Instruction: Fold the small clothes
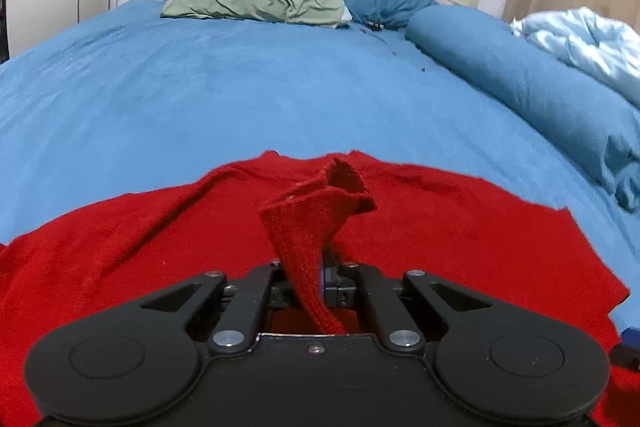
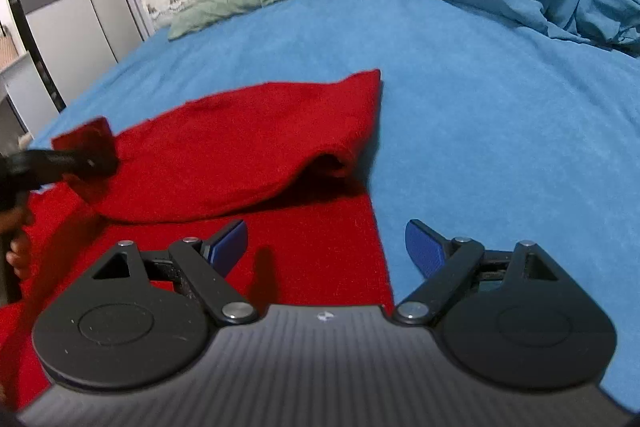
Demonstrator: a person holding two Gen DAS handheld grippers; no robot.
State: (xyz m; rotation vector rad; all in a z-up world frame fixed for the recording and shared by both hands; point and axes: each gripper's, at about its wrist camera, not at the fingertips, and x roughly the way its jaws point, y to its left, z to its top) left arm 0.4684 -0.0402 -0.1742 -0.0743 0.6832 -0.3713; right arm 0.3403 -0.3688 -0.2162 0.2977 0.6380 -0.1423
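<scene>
Red knitted garment (image 1: 440, 227) spread on the blue bed (image 1: 240, 87), one ribbed edge pinched up between the closed fingers of the left gripper (image 1: 310, 283), likely to carry a fold across, right gripper (image 2: 326, 247) hovering over its edge, fingers apart and empty.

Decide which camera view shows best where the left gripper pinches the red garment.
The left wrist view: the left gripper is shut on a ribbed edge of the red garment. In the right wrist view that gripper sits blurred at the frame's left edge.
</scene>
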